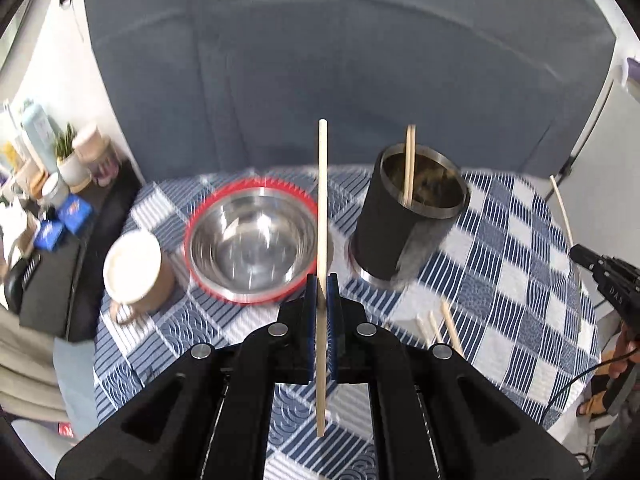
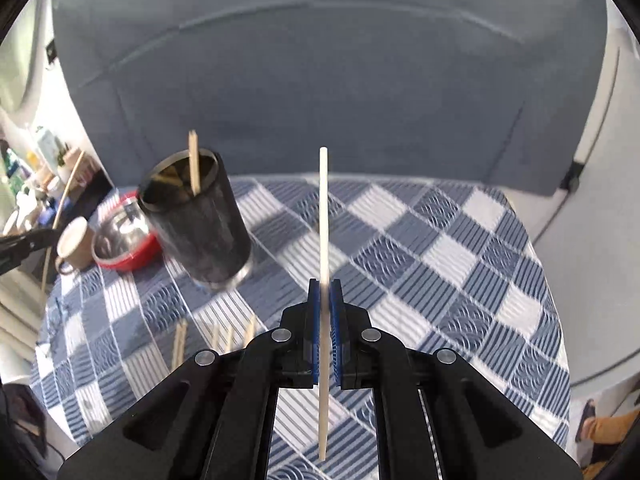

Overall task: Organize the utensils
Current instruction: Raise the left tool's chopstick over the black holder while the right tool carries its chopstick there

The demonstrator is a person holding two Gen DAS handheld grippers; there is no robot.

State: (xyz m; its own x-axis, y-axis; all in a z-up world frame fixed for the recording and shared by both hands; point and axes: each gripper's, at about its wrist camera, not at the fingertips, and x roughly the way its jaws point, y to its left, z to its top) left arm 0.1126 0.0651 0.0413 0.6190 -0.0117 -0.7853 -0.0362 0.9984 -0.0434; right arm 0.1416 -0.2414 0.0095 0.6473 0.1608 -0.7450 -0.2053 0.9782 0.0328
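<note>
Your bench (image 1: 520, 240) carries a checked blue cloth. Far on it stand a dark holder (image 1: 408, 220) with chopsticks (image 1: 409, 168) inside, a steel bowl (image 1: 252, 240) to its left, then a cup (image 1: 136, 272). Loose chopsticks (image 1: 452, 326) lie near. Your left hand-held gripper (image 1: 322, 292) is clamped on a wooden chopstick (image 1: 322, 200); your right hand-held gripper (image 2: 325, 300) pinches a pale chopstick (image 2: 324, 220), both upright.

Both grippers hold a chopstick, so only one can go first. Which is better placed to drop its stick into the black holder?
Left, probably. The holder stands near the left gripper, its mouth just right of that chopstick. From the right gripper, it sits farther off to the left.
</note>
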